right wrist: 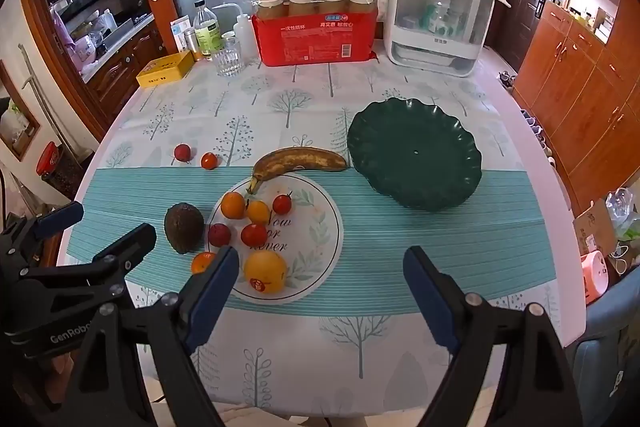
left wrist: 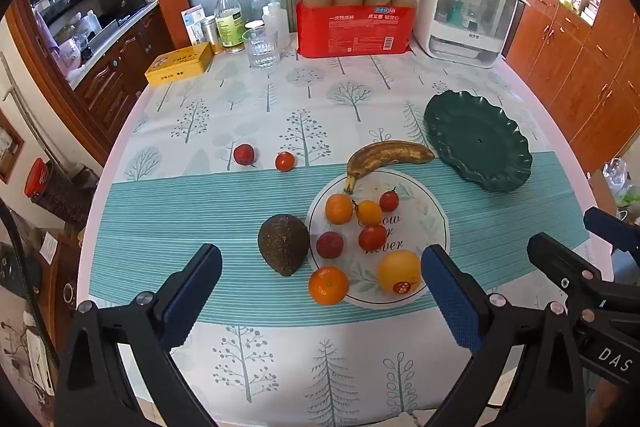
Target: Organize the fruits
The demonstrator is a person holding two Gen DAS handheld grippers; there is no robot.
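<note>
Fruit sits mid-worktop, clustered on and round a white printed plate (right wrist: 320,227): big orange (right wrist: 265,271) at the plate's near edge, two small oranges, cherry tomatoes and a dark red fruit on its left half, a tangerine (left wrist: 328,285) at the near-left rim, avocado (left wrist: 284,243) just beside the plate on the left, and a spotty banana (right wrist: 300,163) along the far edge w/ its stem over the rim. Two strays, a red fruit (left wrist: 244,154) and a tomato (left wrist: 285,161), lie well apart to the far left. Empty green scalloped dish (right wrist: 416,155) is far-right of the plate, nearly touching the banana tip; prob the destination, tho the task doesn't say. Left gripper (left wrist: 320,295) and right gripper (right wrist: 320,287) both hover over the near worktop edge, jaws wide open, holding nothing. Looks like the very start: nothing gripped, dish bare. Next move likely needs one gripper to drop onto a near fruit, e.g. the big orange, jaws straddling it w/o knocking neighbours, since the pieces sit close. Round fruit could roll. Room: the striped cloth (right wrist: 440,247) between plate and near-right edge is open, good for the right arm's path to the dish; clutter (red pack, glass, yellow tin, white box) keeps to the far edge.
</note>
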